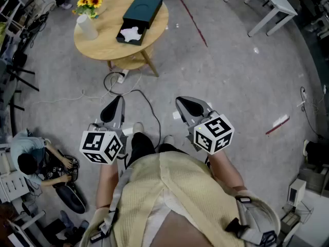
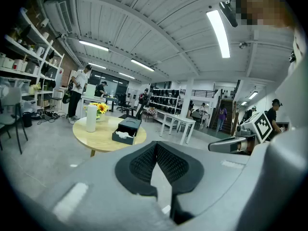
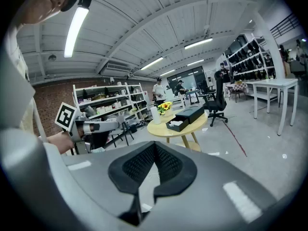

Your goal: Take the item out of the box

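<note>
A dark box (image 1: 139, 15) lies on a round wooden table (image 1: 105, 42) far ahead of me. Its drawer is slid out, with a white item (image 1: 130, 33) inside. Both grippers hang close to my body, well short of the table. My left gripper (image 1: 114, 108) is shut and empty, and my right gripper (image 1: 193, 107) is also shut with nothing in it. In the left gripper view the box (image 2: 127, 129) shows beyond the closed left gripper (image 2: 156, 162). The right gripper view has the box (image 3: 187, 115) past the closed right gripper (image 3: 154, 165).
A white vase of sunflowers (image 1: 87, 19) stands on the table's left side. Cables and a power strip (image 1: 121, 77) lie on the floor between me and the table. A person (image 1: 31, 161) crouches at my left. White tables (image 1: 272, 9) stand at the far right.
</note>
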